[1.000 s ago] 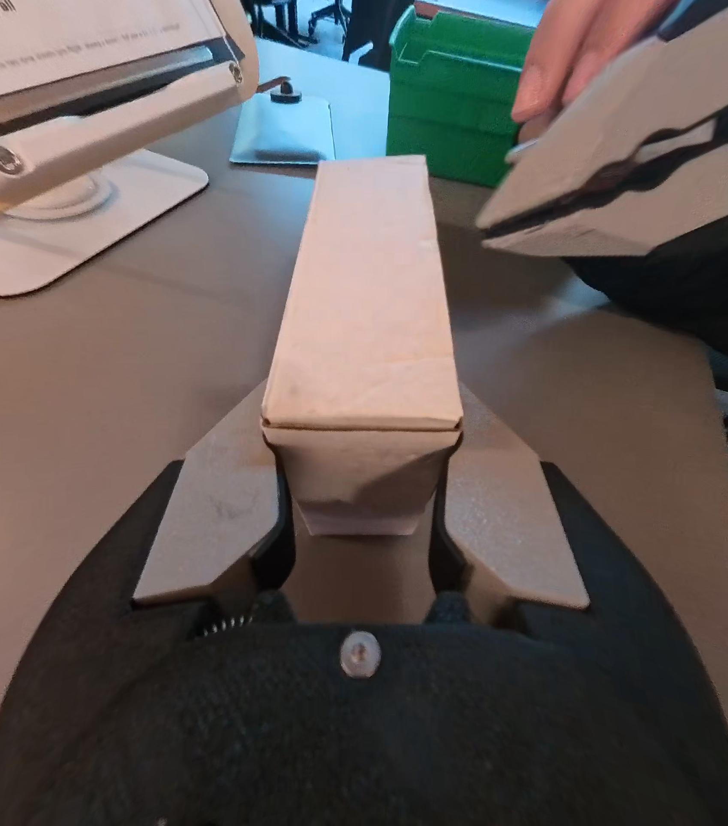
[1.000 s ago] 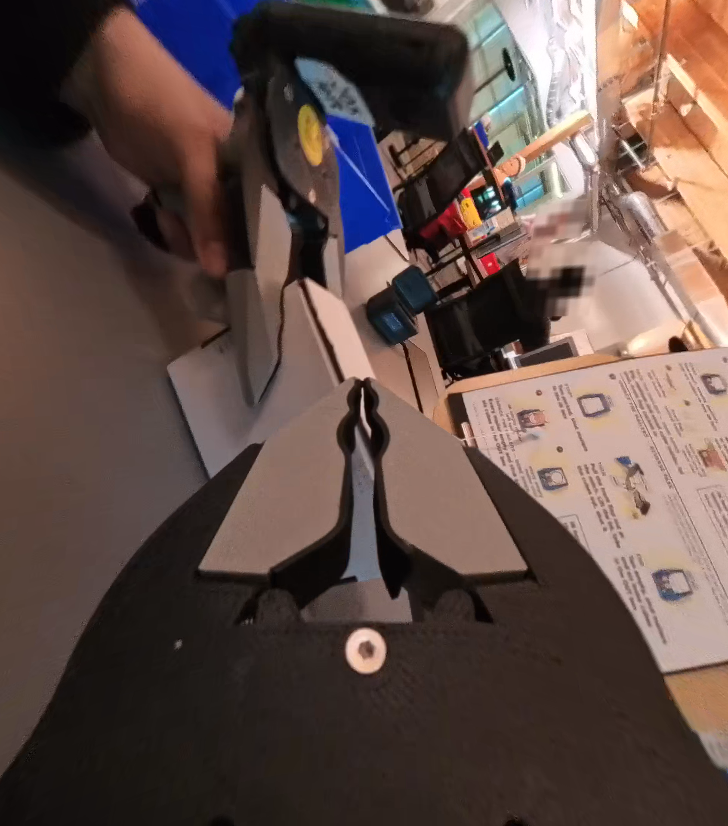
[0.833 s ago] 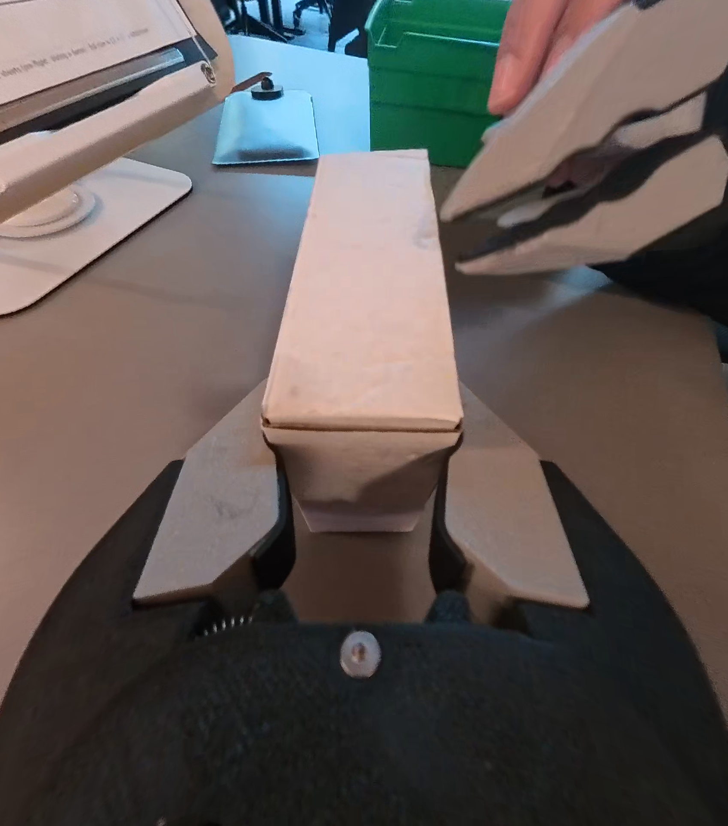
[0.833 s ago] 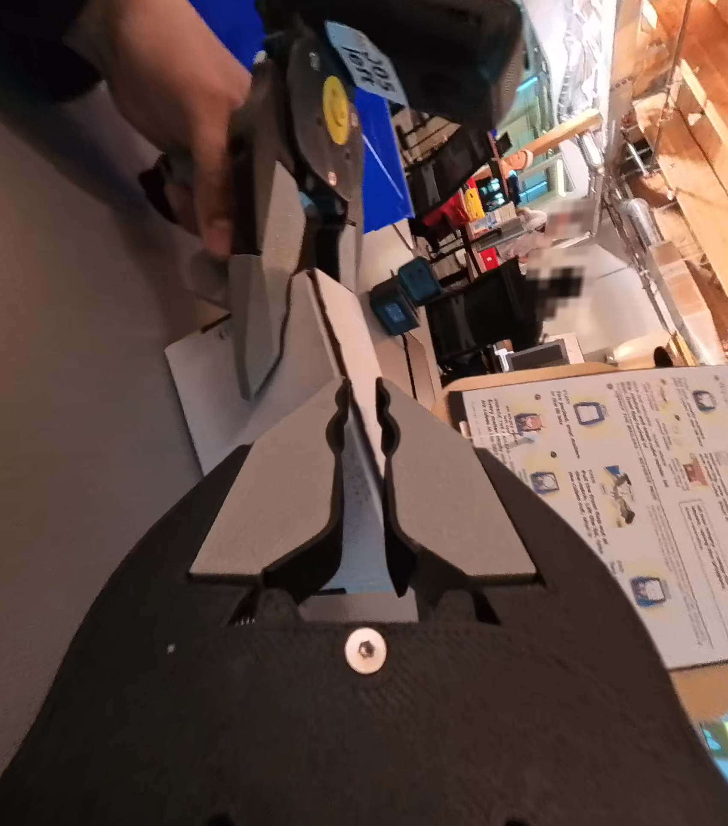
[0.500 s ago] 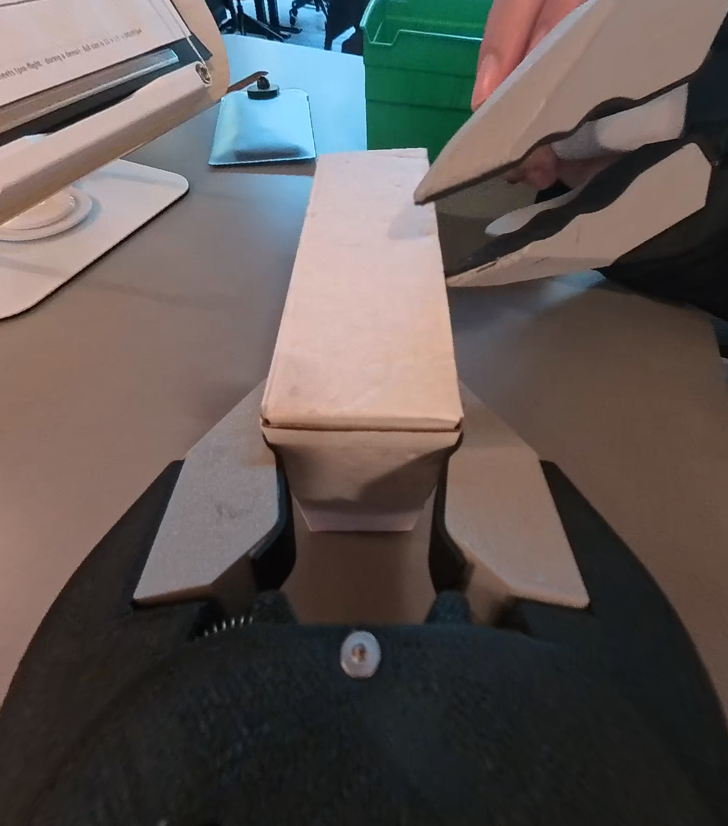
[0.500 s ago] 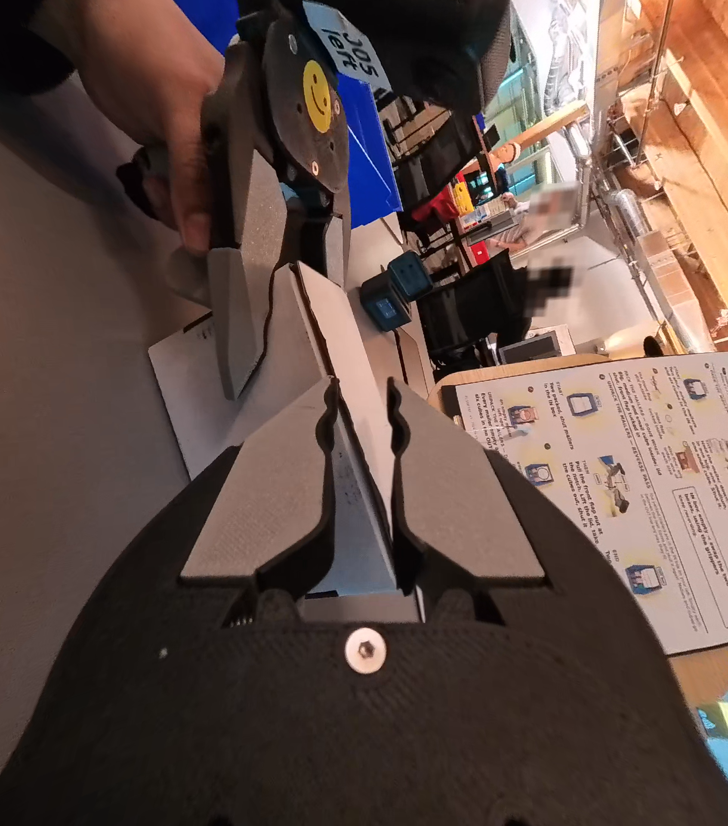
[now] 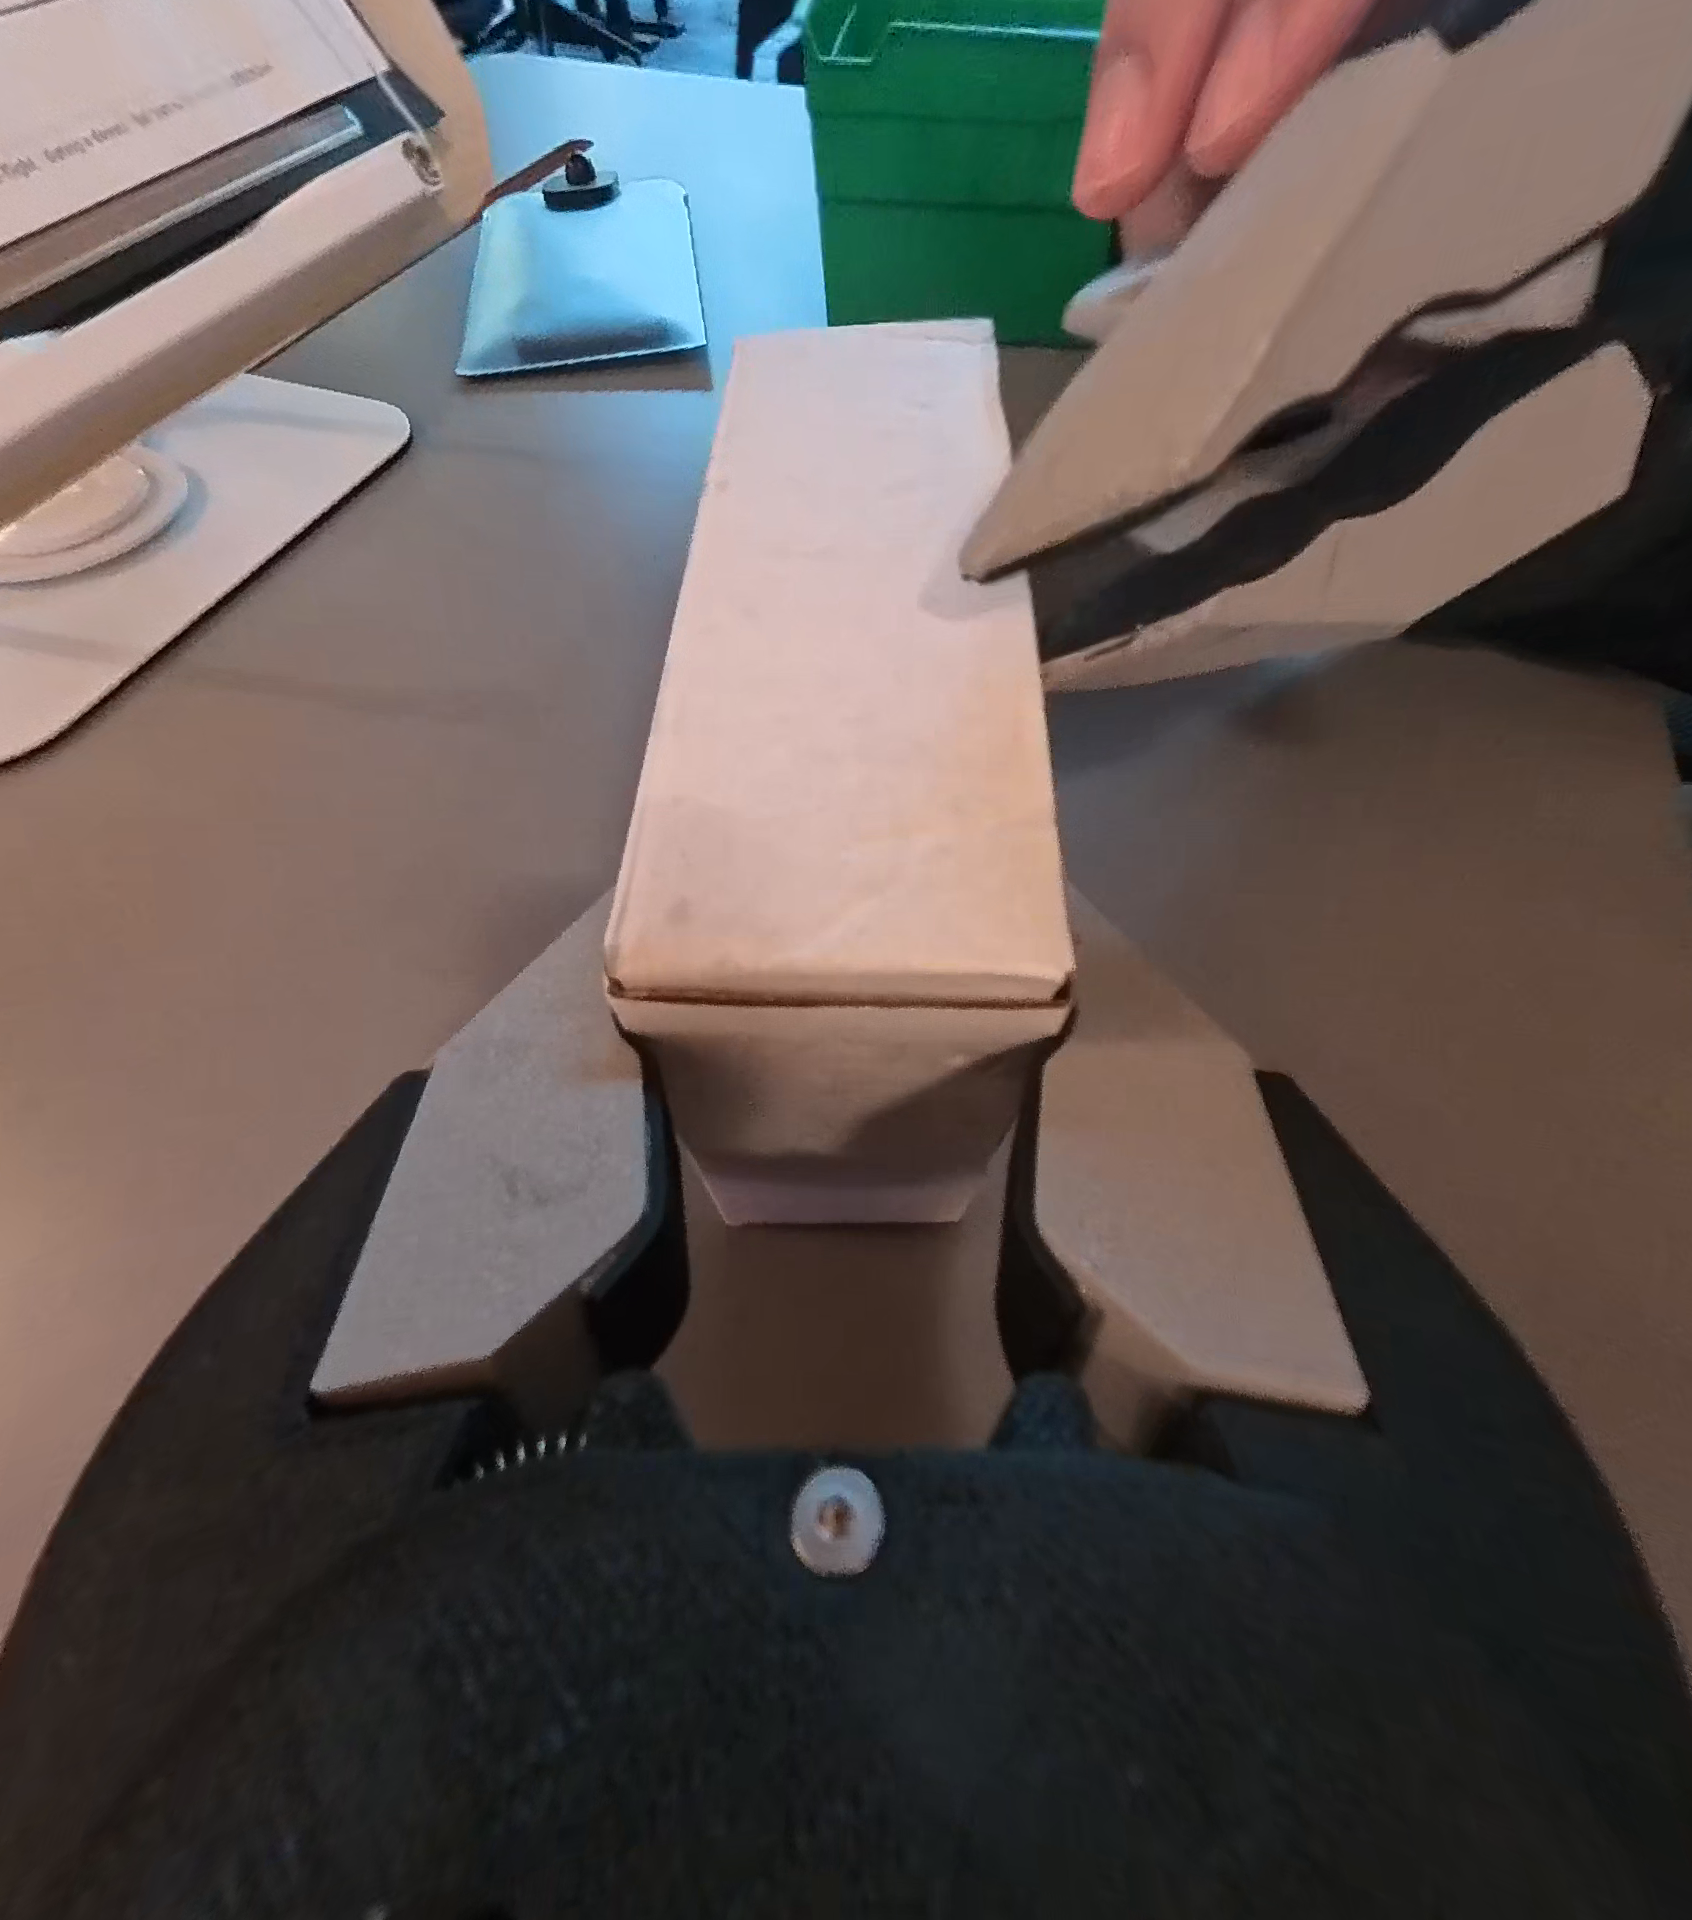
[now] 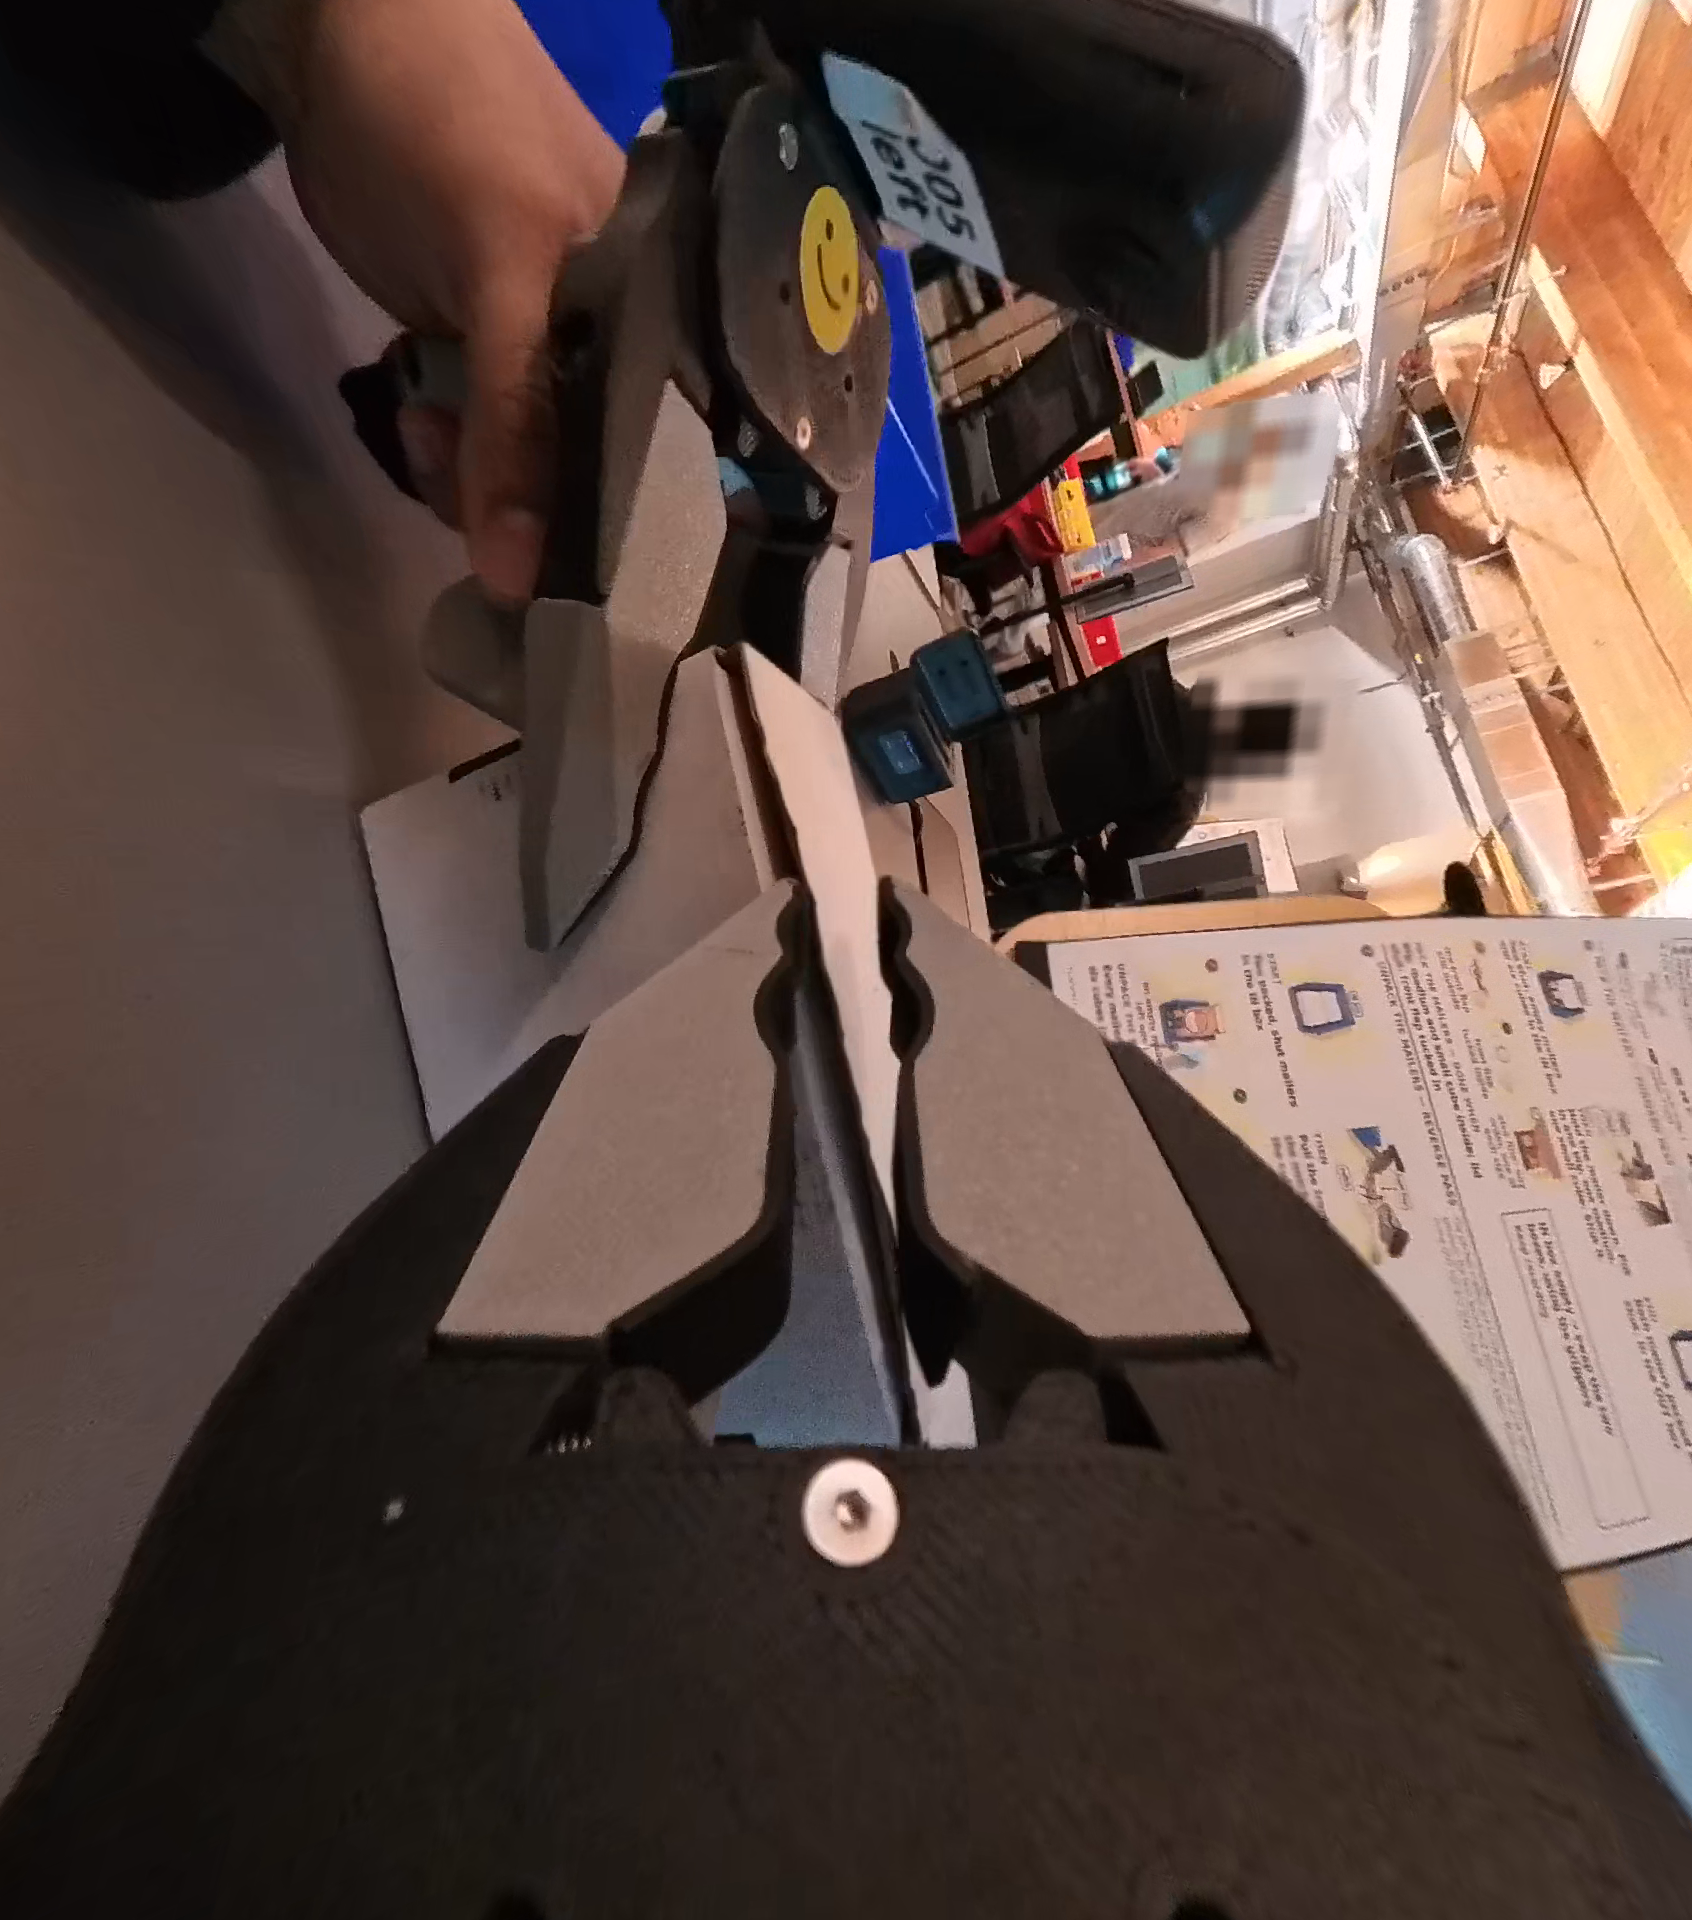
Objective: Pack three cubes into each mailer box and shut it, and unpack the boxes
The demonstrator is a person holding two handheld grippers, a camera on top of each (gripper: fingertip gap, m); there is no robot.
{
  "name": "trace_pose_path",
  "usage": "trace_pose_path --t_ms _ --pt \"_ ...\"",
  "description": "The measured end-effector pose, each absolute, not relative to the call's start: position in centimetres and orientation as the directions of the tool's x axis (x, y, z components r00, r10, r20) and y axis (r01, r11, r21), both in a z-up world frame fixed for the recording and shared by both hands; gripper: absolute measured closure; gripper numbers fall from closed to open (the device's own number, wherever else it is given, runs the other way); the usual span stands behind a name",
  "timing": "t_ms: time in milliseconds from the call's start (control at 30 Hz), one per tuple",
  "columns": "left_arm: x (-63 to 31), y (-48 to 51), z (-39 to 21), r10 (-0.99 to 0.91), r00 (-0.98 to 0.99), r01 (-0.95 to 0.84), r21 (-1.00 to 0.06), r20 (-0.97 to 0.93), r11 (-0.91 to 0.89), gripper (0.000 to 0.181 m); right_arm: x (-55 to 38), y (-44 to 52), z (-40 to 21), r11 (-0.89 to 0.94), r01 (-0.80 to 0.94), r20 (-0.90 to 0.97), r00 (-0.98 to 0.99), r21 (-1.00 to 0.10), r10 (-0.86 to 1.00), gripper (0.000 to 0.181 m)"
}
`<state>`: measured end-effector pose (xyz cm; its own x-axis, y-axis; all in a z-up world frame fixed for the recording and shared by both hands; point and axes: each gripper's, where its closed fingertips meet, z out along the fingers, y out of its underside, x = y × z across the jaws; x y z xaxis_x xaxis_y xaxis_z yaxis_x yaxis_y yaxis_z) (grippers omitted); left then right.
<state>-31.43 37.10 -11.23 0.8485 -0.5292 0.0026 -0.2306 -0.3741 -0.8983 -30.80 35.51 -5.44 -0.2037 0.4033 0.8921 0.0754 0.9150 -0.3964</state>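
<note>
Left tongs (image 7: pixel 837 1081) clamp the near end of the long mailer box (image 7: pixel 847 665), which lies flat on the desk (image 7: pixel 250 883), lid down and closed along its near edge. The grip looks the same as in the frames a second back; the box has not shifted.

Right tongs (image 8: pixel 842 925): shut a second ago and off to the side, now partly open and straddling the box's long top edge. One finger lies over the lid, the other down the side wall, as the left wrist view shows (image 7: pixel 1029 592). Whether the pads are pressing the card yet, cannot tell.

Reading: the right tongs are set to pinch the lid edge, either to lift it for unpacking or to press the flap home. Contents not visible, so cube count unknown.

Background: green bin (image 7: pixel 935 187), paper stand (image 7: pixel 94 343), instruction sheet (image 8: pixel 1424 1195).
</note>
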Motion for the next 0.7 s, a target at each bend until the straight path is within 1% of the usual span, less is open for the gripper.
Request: trace_pose_path --t_ms 67,167,300,333,400,500,567,633,700 --pt "-31.3 37.0 -11.2 -0.536 0.844 -0.257 -0.896 -0.025 -0.362 0.110 -30.6 35.4 -5.4 0.906 0.058 0.881 -0.216 -0.420 0.422 0.171" --pt "-31.3 37.0 -11.2 -0.530 0.848 -0.256 -0.894 -0.024 -0.369 0.110 -30.8 35.2 -5.8 0.908 0.058 0.881 -0.227 -0.414 0.416 0.181" --pt "-31.5 36.9 -11.3 -0.529 0.849 -0.245 -0.889 -0.004 -0.387 0.110 -31.4 35.1 -5.7 0.942 0.058 0.931 -0.146 -0.330 0.335 0.181" --pt "-31.5 36.8 -11.4 -0.528 0.849 -0.244 -0.888 -0.002 -0.390 0.110 -31.5 35.1 -5.6 0.942 0.064 0.932 -0.140 -0.328 0.334 0.181" --pt "-31.6 36.9 -11.3 -0.524 0.852 -0.245 -0.888 -0.006 -0.389 0.110 -31.8 35.3 -5.5 0.930 0.084 0.921 -0.137 -0.357 0.365 0.181" --pt "-32.6 37.3 -11.1 -0.480 0.872 -0.292 -0.885 -0.091 -0.362 0.110 -32.3 35.6 -5.4 0.923 0.115 0.920 -0.105 -0.367 0.379 0.181" --pt "-32.9 37.2 -10.8 -0.475 0.873 -0.305 -0.887 -0.115 -0.346 0.110 -32.6 35.5 -5.1 0.915 0.111 0.914 -0.084 -0.388 0.397 0.181" --pt "-32.9 37.0 -10.9 -0.487 0.861 -0.335 -0.882 -0.144 -0.332 0.111 -32.6 35.5 -4.1 0.902 0.102 0.905 -0.035 -0.419 0.424 0.180" --pt "-32.3 37.0 -11.0 -0.507 0.832 -0.410 -0.866 -0.225 -0.288 0.111 -32.4 35.9 -2.1 0.887 0.083 0.891 0.052 -0.454 0.451 0.177"
